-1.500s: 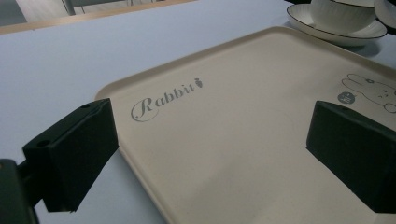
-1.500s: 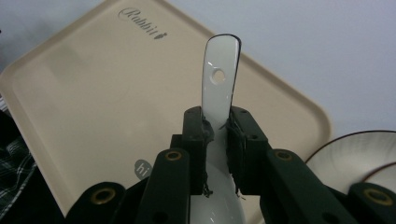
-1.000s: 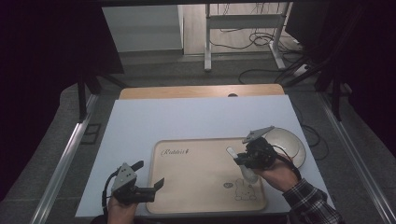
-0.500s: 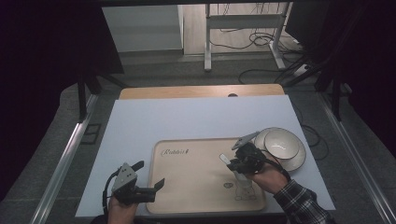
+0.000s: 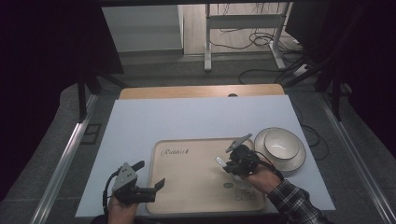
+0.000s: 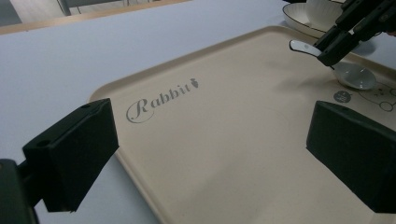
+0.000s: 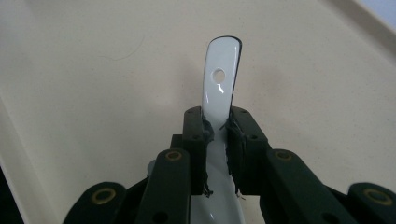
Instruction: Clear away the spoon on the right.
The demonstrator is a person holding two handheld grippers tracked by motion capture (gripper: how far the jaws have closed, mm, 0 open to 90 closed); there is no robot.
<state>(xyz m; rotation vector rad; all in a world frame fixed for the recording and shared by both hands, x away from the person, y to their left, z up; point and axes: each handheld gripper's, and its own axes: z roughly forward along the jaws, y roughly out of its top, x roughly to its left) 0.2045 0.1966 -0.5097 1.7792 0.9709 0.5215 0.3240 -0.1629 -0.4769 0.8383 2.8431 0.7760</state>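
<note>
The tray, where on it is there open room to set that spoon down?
The tray is bare from the Rabbit lettering down to its near edge, and across its middle. Its right end is crowded: the right gripper holds the spoon there, over the printed drawing, with the bowl on its plate alongside.

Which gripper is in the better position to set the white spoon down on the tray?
The right gripper. Its jaws are shut on the handle of the spoon, directly above the tray. The left gripper is open and empty at the tray's left edge, apart from the spoon.
</note>
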